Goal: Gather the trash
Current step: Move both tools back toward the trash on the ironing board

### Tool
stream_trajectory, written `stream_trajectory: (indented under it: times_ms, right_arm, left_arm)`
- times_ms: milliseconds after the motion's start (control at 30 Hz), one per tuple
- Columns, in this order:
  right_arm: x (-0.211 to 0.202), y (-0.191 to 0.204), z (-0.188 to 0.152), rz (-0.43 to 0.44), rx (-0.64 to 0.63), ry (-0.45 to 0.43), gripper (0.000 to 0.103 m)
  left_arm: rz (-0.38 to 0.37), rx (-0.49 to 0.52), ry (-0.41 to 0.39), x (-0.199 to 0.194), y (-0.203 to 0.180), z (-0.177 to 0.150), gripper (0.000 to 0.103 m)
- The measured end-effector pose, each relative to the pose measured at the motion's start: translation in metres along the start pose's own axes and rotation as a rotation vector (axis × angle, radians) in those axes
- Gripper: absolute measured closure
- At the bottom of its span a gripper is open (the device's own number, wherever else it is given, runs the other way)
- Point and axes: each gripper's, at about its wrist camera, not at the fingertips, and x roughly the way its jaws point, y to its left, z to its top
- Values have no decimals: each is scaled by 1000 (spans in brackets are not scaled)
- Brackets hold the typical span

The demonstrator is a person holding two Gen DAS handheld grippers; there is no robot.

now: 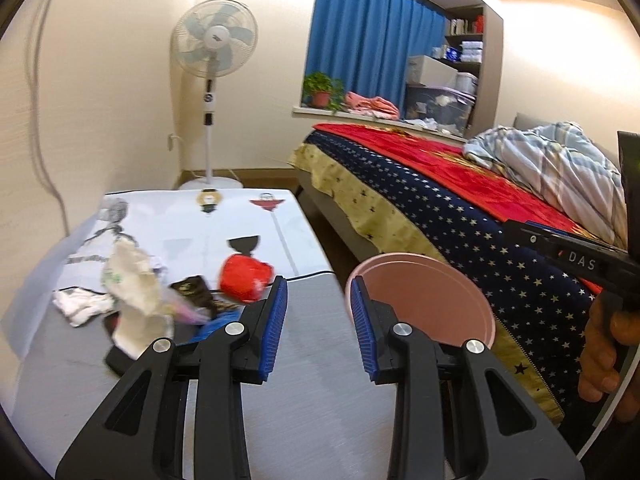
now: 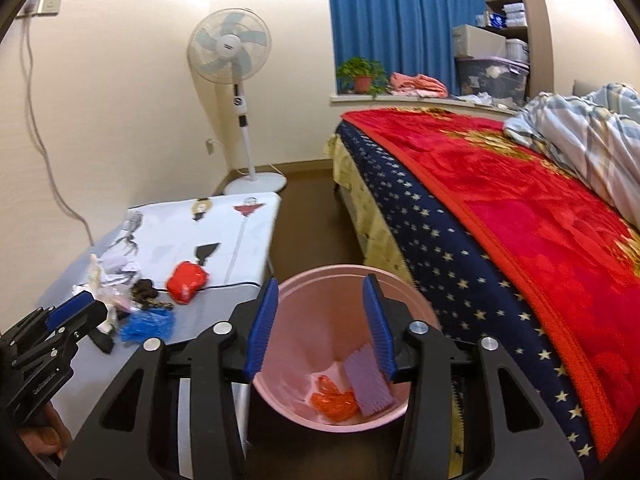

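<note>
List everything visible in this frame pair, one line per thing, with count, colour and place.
round plastic bin: 1, pink, on the floor between table and bed
ridged flat piece: 1, purple, inside bin
crinkly wrapper: 1, orange, inside bin
crumpled plastic bag: 1, red, on table
mesh scrap: 1, blue, on table
crumpled tissues: several, white, on table's left side
low table: 1, grey
pedestal fan: 1, white, by the wall
bed blanket: 1, red
left claw: open, empty
right claw: open, empty, above bin
</note>
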Motion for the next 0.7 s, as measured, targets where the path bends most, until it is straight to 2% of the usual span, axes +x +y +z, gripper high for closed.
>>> stream_trajectory:
  times_ms: [133, 333, 533, 700]
  right_arm:
    - [1, 16, 0, 44, 6, -1, 65]
    - [15, 51, -8, 116, -14, 19, 65]
    - [35, 92, -21, 202, -57, 47, 65]
    - [51, 115, -28, 254, -76, 71, 65]
  left_arm:
    - [36, -27, -10, -13, 19, -1, 71]
    - [115, -71, -11, -24, 51, -7, 71]
    - [194, -122, 14, -19, 82, -16, 71]
    - [237, -149, 31, -12, 93, -23, 71]
